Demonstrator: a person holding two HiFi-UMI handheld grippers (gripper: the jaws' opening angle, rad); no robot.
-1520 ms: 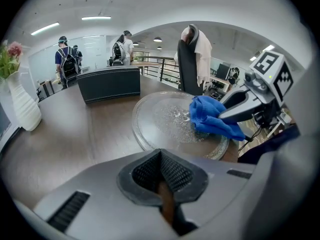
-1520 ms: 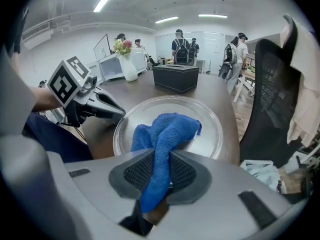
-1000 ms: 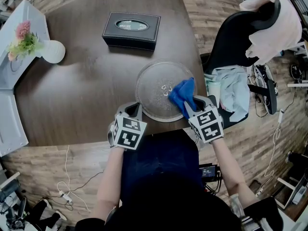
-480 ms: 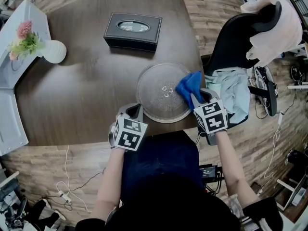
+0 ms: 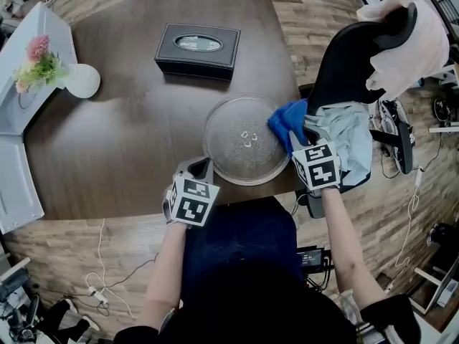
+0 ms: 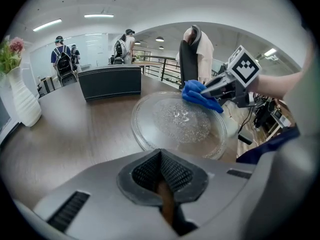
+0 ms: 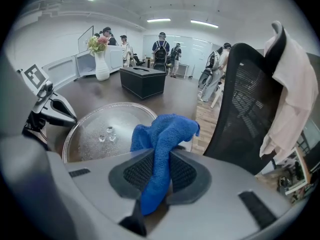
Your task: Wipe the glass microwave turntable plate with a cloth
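At centre right, the right gripper (image 5: 295, 140), pinching a blue fabric cloth (image 5: 285, 120), could shove the unheld round glass plate (image 5: 233, 165) off the dark wooden table (image 5: 129, 135); the left gripper (image 5: 203, 165) is pressed together.

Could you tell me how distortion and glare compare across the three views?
Head view: mild edge bending, pale sheen on the table. Left gripper view: heavy fisheye, dark corners, plate sharp. Right gripper view: same fisheye, cloth crisp, ceiling lights bright.

The left claw (image 5: 203, 163) and right claw (image 5: 295, 142) are light grey moulded shells with black, mesh-textured pads (image 6: 145, 173) and dark slotted vents. Each carries a white cube (image 5: 190, 198) printed with black square markers. The person wears a dark navy top (image 5: 237, 239); the forearms are unsleeved.
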